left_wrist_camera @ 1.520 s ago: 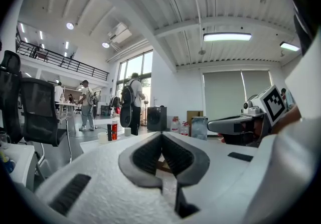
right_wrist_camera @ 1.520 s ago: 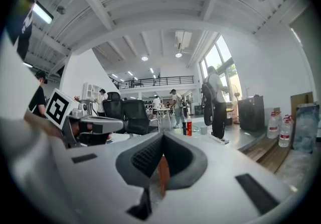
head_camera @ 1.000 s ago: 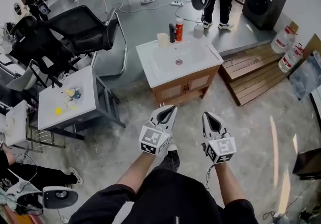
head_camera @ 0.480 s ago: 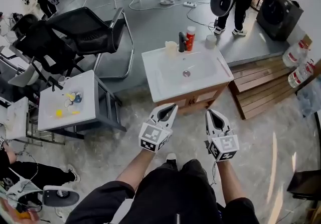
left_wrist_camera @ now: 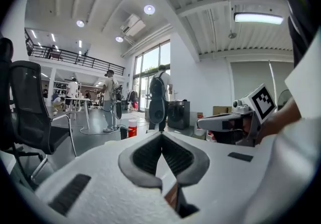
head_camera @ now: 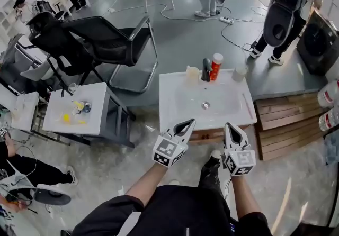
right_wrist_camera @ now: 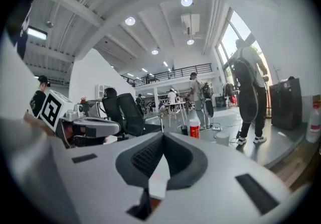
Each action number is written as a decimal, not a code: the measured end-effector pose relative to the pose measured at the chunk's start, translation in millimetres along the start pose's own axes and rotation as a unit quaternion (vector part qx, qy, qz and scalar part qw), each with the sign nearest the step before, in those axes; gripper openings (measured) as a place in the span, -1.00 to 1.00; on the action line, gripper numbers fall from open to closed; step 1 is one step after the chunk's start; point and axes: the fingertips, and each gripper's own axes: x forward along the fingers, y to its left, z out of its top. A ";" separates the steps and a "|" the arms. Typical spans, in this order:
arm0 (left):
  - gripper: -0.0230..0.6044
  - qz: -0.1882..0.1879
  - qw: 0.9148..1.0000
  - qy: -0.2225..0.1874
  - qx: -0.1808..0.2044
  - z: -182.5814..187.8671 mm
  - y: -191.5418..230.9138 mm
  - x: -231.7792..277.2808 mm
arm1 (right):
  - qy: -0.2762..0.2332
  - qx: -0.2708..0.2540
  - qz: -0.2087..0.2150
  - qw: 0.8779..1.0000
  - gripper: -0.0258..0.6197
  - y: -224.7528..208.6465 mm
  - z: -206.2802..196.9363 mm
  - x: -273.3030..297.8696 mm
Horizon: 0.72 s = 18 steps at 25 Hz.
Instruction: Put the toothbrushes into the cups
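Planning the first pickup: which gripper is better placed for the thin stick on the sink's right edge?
Right, probably. The right gripper is nearer the stick, seemingly a toothbrush; the left gripper sits farther left. Both shut, empty.

I see the white matt plastic left gripper and its twin right gripper, their dark pads ribbed like rubber. At 12 o'clock the white washbasin top looks smooth and glossy over a brown wooden cabinet. The grey floor is polished; at 3 o'clock bare wooden planks look rough
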 end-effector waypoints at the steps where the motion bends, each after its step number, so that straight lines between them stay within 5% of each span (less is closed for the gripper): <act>1: -0.90 0.011 1.000 -0.001 -0.002 4.0 5.7 18.6 | 0.001 0.000 0.008 1.000 -0.91 -17.9 3.8 15.3; 9: -0.90 0.090 0.996 0.001 -0.012 51.1 25.9 145.0 | 0.022 -0.020 0.101 0.994 -0.91 -137.1 49.1 103.6; 18: -0.91 0.135 0.990 0.023 -0.016 54.8 39.2 210.0 | 0.034 -0.012 0.150 0.988 -0.91 -201.4 55.0 156.9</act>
